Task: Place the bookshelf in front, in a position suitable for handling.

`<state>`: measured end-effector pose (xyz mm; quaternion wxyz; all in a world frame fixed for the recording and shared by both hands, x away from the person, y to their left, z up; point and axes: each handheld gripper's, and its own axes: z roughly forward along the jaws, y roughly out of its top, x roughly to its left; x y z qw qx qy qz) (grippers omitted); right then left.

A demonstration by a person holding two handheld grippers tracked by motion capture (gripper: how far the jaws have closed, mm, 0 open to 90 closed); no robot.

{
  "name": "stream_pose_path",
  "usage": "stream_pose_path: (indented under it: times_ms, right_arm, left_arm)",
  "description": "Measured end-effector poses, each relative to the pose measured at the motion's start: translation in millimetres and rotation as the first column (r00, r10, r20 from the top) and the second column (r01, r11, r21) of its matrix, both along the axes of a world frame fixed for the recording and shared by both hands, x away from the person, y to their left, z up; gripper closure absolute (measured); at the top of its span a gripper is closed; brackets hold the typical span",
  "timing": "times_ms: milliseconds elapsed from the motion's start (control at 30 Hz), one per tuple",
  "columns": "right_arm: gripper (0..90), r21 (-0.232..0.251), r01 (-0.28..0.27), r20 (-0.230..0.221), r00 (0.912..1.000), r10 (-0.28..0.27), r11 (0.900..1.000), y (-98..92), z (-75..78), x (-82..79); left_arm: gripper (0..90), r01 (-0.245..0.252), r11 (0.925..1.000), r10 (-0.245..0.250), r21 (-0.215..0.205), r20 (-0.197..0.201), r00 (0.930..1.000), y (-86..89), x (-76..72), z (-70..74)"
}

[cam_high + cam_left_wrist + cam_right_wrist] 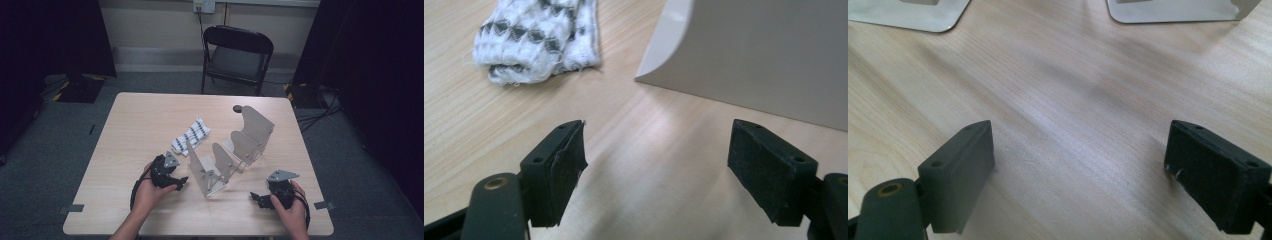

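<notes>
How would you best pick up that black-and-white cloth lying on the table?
Probably pinch the folded cloth at its near, frayed end, coming from above with the left gripper, whose open jaws already face it. It lies flat and bunched there, so the pads get thickness to bite.

Metal bookends: several grey sheet-metal plates w/ rounded tops, standing upright in a loose row across the table's middle-right, bases flat on the wood. Nearest one is tall, leaning a bit, just beside the left gripper's side; farthest sits toward the back-right. In the left gripper view one plate rises pale and smooth, curved corner down to the tabletop. In the right gripper view two flat bases lie apart, rounded corners, shiny.
</notes>
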<state>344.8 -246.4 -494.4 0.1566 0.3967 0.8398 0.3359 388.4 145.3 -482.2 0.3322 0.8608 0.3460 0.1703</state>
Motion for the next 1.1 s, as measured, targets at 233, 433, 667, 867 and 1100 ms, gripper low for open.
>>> stream_pose_path:
  times_ms: [233, 433, 667, 867, 1100]
  right_arm:
    - [10.4, 0.032, 0.004, 0.044, 0.999, -0.005, 0.999, -1.8, -5.0, -3.2]
    - [10.2, 0.032, 0.015, 0.043, 0.9989, -0.017, 0.999, -0.6, -5.0, -3.4]
    - [10.2, 0.033, 0.016, 0.041, 0.999, -0.018, 0.999, -0.4, -5.0, -3.0]
    - [10.2, 0.033, 0.016, 0.041, 0.999, -0.018, 0.999, -0.4, -5.0, -3.0]
    - [10.2, 0.034, 0.017, 0.041, 0.999, -0.019, 0.999, -0.3, -5.0, -3.0]
  left_arm:
    - [23.8, -0.05, 0.9985, 0.05, -0.022, 0.016, 0.9986, 6.4, 28.7, -3.6]
    - [26.1, -0.074, 0.9972, 0.074, -0.004, 0.036, 0.9966, 7.5, 47.4, 2.7]
    - [42.0, -0.08, 0.9968, 0.08, -0.002, 0.048, 0.9956, 3.8, 70.0, -3.5]
    - [51.0, -0.08, 0.9966, 0.079, 0.017, 0.076, 0.994, 0.5, 78.6, -7.3]
    - [61.8, -0.07, 0.9975, 0.07, 0.01, 0.004, 0.9975, 5.4, 65.0, -3.5]
